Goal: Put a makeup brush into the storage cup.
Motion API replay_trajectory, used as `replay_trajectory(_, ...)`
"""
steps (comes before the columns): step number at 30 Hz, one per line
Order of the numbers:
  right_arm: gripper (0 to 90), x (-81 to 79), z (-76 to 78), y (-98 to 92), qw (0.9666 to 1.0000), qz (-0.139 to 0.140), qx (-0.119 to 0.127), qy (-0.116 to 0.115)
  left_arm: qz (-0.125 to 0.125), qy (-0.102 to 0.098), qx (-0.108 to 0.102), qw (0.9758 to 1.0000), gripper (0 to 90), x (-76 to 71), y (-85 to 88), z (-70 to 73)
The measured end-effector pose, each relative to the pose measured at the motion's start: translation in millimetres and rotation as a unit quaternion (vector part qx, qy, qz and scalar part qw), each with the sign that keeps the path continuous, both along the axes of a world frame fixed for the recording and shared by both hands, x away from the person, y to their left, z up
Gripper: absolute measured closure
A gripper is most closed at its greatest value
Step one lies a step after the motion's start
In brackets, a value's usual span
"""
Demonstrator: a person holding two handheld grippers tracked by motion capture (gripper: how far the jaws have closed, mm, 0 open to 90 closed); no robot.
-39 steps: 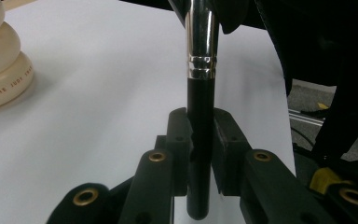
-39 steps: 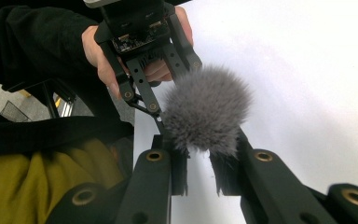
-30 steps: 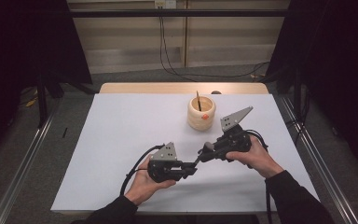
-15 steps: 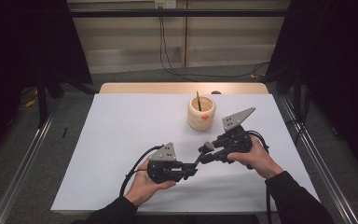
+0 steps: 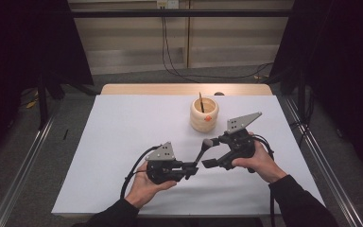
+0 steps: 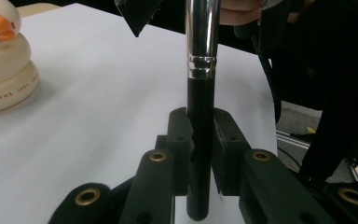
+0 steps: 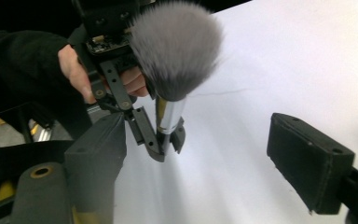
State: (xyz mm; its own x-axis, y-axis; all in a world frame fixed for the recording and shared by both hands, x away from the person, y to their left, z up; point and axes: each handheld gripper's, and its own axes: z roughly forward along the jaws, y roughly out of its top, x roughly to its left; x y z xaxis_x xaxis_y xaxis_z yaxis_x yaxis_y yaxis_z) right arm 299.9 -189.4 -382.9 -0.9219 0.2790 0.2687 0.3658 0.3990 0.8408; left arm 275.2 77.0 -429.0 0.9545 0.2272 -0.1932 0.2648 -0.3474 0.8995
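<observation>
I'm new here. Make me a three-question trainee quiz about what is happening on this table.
1. True or false: the left tool is shut on the brush.
2. The right tool is: A) open B) shut on the brush C) shut on the cup.
3. What orange-beaked figure shapes the cup?

Key: 1 true. 2 A; its jaws have just been opening, no longer pressing on the brush. 3 a duck.

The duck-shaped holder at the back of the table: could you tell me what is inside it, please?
In the high view, a thin brown stick stands in the cream duck-shaped holder, poking above its rim. The holder's wall covers the stick's lower end and anything else inside.
</observation>
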Motion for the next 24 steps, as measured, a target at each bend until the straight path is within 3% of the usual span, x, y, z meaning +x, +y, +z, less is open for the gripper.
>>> replay_trajectory(8, 14.2, -5.6, -1.9, -2.3, 0.9988, -0.027, 0.026, -0.032, 0.014, -0.003, -0.019, 0.9997, 79.7, 0.0, 3.1, 2.3)
replay_trajectory(10, 13.5, -9.2, -2.4, -3.3, 0.9969, -0.041, 0.040, -0.053, 0.016, -0.004, -0.024, 0.9996, 79.7, 0.0, 3.9, 2.9)
replay_trajectory(19, 16.0, -12.8, -9.1, -5.4, 0.9891, -0.077, 0.108, -0.065, 0.031, -0.006, -0.041, 0.9986, 79.7, 1.5, 2.4, 3.9)
replay_trajectory(24, 22.9, -14.4, -11.2, -4.5, 0.9837, -0.093, 0.137, -0.070, 0.036, -0.007, -0.051, 0.9980, 79.7, 2.5, 2.2, 4.5)
